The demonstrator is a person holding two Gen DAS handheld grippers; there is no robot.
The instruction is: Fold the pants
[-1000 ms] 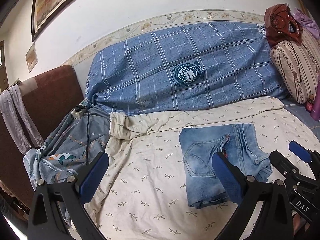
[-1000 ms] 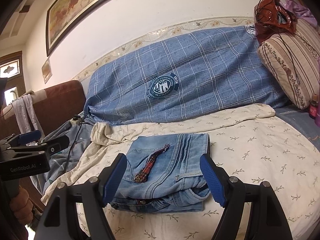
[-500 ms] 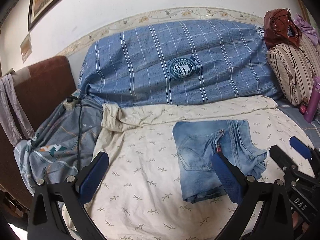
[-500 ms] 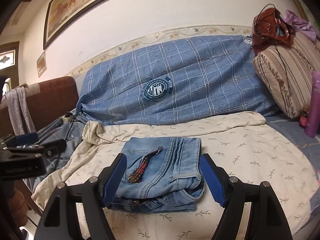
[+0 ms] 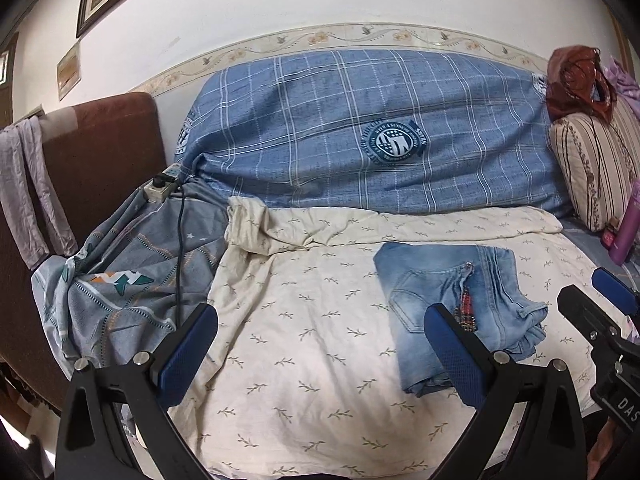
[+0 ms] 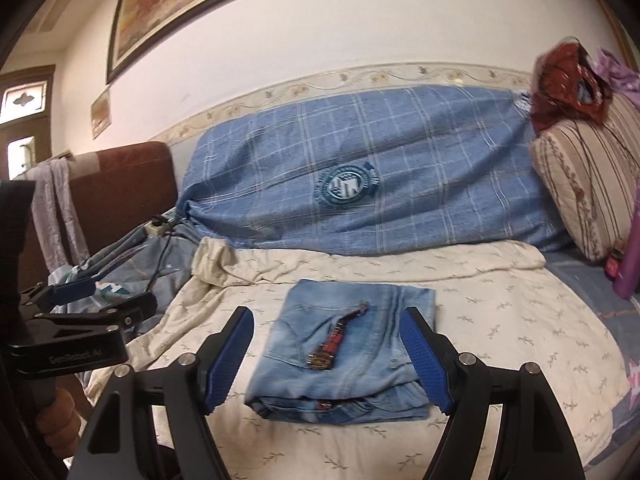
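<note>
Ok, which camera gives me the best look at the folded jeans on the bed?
The right wrist view. The folded jeans lie centred there between the open fingers, with the top face, red plaid trim and stacked front edge all visible. In the left wrist view the jeans sit off to the right, and the left gripper's finger covers part of them.

The left tongs were black angular frames with triangular cut-outs, tipped by blue pads of dotted, grippy texture. Round silver screws sat at each arm's joint. The right tongs were built the same, black with blue textured pads. At the left edge of the right wrist view, the other tool's black body bore pale lettering, "GenRobot.AI". A hand gripped its handle below.
</note>
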